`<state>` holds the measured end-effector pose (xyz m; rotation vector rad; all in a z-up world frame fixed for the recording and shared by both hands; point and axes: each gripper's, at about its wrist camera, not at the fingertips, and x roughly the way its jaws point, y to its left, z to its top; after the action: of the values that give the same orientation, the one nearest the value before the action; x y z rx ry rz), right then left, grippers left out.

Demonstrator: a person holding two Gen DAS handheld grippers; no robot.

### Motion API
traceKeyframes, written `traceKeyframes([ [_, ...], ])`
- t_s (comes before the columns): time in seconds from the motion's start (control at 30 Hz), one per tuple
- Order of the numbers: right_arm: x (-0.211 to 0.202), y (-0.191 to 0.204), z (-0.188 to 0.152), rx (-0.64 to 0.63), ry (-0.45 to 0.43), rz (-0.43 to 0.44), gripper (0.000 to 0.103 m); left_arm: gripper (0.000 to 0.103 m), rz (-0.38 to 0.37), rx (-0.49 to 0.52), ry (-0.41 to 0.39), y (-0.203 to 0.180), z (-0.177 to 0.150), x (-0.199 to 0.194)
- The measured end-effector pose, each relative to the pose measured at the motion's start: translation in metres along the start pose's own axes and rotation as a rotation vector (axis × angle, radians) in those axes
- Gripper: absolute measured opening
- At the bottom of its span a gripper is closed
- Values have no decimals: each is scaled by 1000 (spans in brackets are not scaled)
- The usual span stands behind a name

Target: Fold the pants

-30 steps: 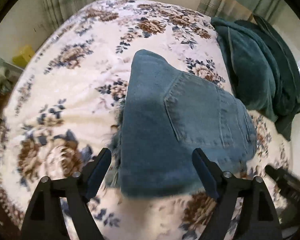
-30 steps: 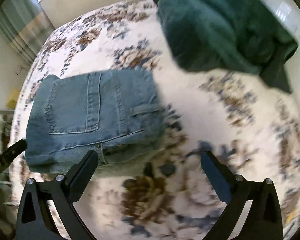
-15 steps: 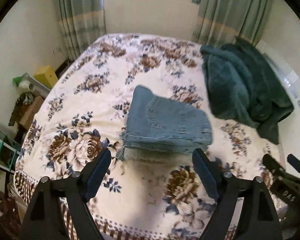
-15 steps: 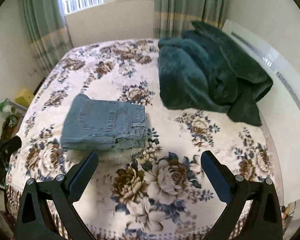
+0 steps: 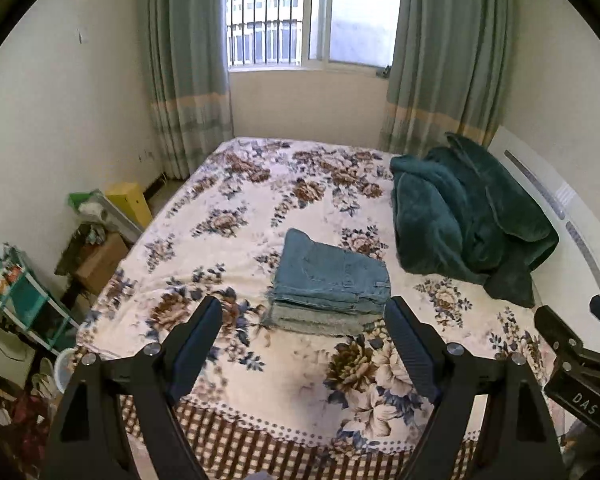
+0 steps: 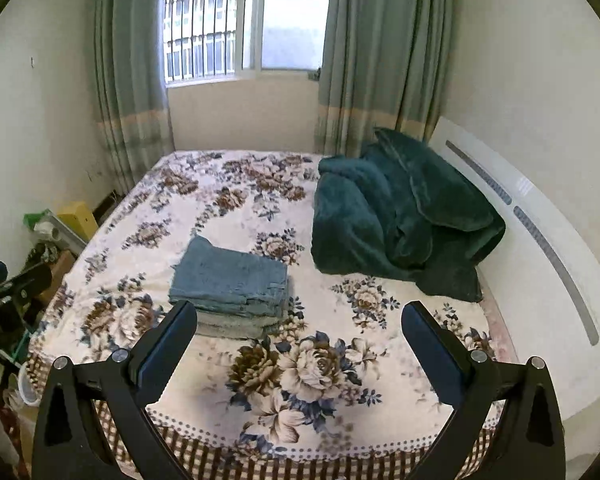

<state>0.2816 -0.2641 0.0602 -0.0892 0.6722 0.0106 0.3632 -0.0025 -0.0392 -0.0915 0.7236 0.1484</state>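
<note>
denim pants are lying folded on the bed; both grippers, left gripper and right gripper, are hanging wide and empty, so folding looks finished, nothing needing doing next.

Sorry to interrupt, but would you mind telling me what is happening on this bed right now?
A person holding a claw in each hand is working on folding pants. The jeans lie folded in a compact stack on the floral bedspread, beside a dark green blanket. The left claw and the right claw are both open and empty, held well clear of the jeans, so the folding looks finished.
</note>
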Motion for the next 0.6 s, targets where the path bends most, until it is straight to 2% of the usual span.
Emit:
traceKeyframes([
  [0.23, -75, 3, 1, 13, -62, 12, 103, 83, -10, 13, -43, 11, -6, -43],
  [0.5, -112, 4, 0, 12, -87, 21, 103, 83, -22, 30, -60, 13, -16, -60],
  [0.6, -112, 5, 0, 11, -70, 37, 103, 103, -18, 35, -54, 11, -18, -64],
])
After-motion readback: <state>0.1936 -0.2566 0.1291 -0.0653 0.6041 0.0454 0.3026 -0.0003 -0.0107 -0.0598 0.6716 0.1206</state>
